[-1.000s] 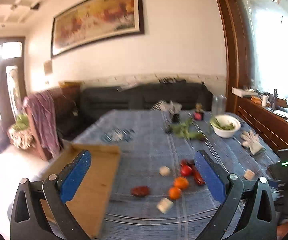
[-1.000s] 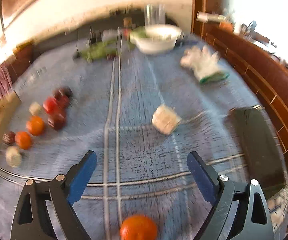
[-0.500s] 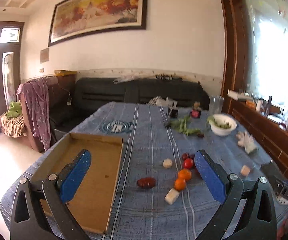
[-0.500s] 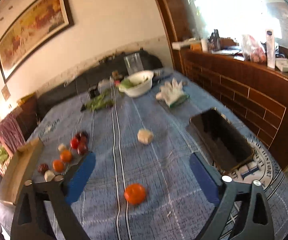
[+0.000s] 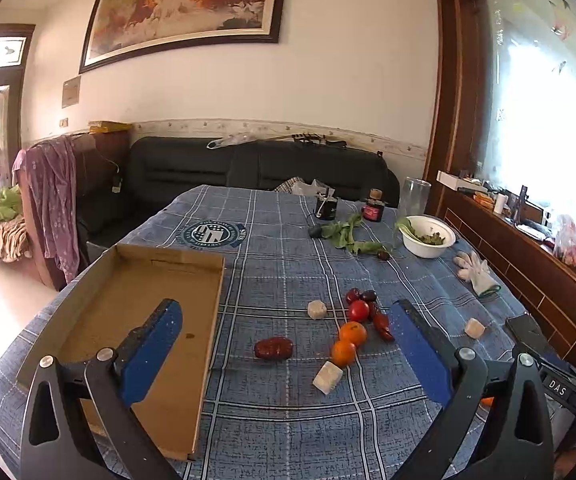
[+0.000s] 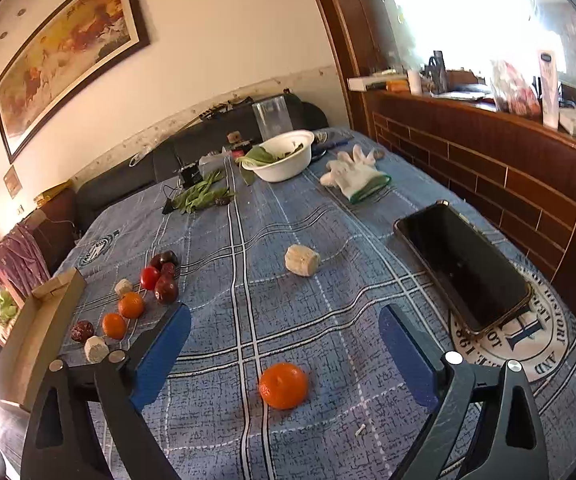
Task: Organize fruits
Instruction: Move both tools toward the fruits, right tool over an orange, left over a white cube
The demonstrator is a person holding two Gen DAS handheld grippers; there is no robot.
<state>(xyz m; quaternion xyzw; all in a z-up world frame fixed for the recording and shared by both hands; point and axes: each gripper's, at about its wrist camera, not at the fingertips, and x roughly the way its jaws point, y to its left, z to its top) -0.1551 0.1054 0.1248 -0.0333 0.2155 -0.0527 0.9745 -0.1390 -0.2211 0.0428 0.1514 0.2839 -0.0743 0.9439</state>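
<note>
worktop (image 5: 288, 264) carries a cardboard tray (image 5: 136, 304) along its left edge. left tongs (image 5: 284, 344) and right tongs (image 6: 284, 344) hang above it, both released, grasping nothing. fruit cluster (image 5: 354, 328) lies mid-worktop; single orange (image 6: 284, 385) lies near the front edge.
</note>
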